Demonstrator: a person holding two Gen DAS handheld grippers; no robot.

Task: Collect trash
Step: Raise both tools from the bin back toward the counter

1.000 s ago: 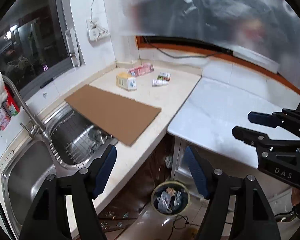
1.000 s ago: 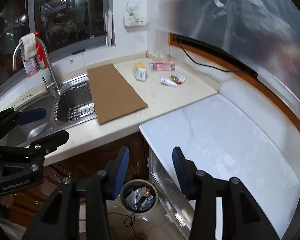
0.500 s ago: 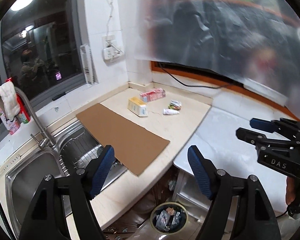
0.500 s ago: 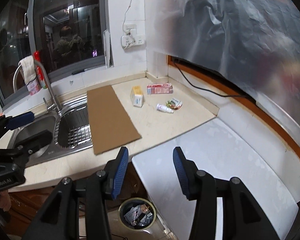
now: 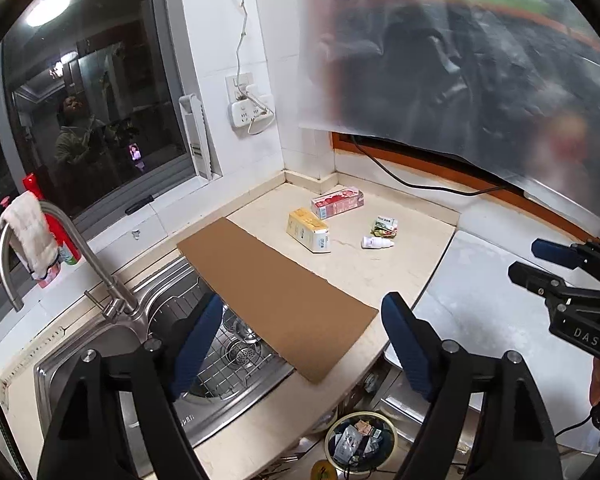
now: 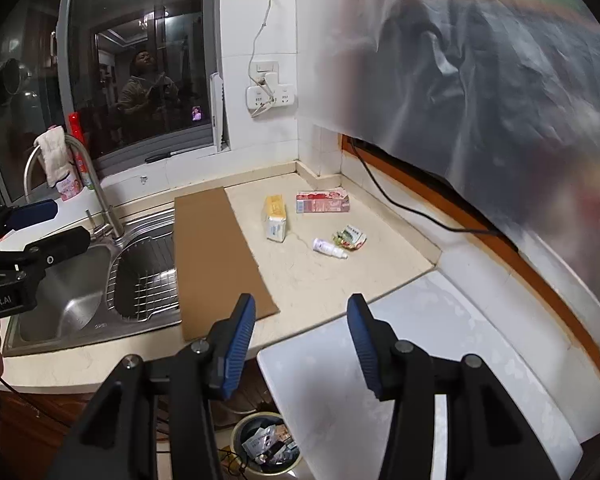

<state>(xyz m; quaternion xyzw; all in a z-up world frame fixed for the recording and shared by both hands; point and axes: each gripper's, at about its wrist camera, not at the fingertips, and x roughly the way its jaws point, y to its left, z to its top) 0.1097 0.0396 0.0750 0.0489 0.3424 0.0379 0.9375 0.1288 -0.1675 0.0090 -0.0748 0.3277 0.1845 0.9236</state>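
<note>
Left gripper point(image 5: 302, 338) gaping wide, having just been opening, empty; right gripper point(image 6: 300, 344) standing half-open, empty; small white bottle point(image 6: 329, 249), lying at twelve o'clock, risking rolling away if nudged.

A home kitchen: steel sink point(image 5: 80, 364) with tap point(image 5: 60, 248), stone counter point(image 5: 380, 272), tiled walls and window.

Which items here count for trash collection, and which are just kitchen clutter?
For the job: yellow carton, pink carton, crumpled wrapper, small white bottle, trash bin; perhaps the cardboard sheet.

Just there: sink, faucet with its draped cloth, power strip, black cable.
</note>
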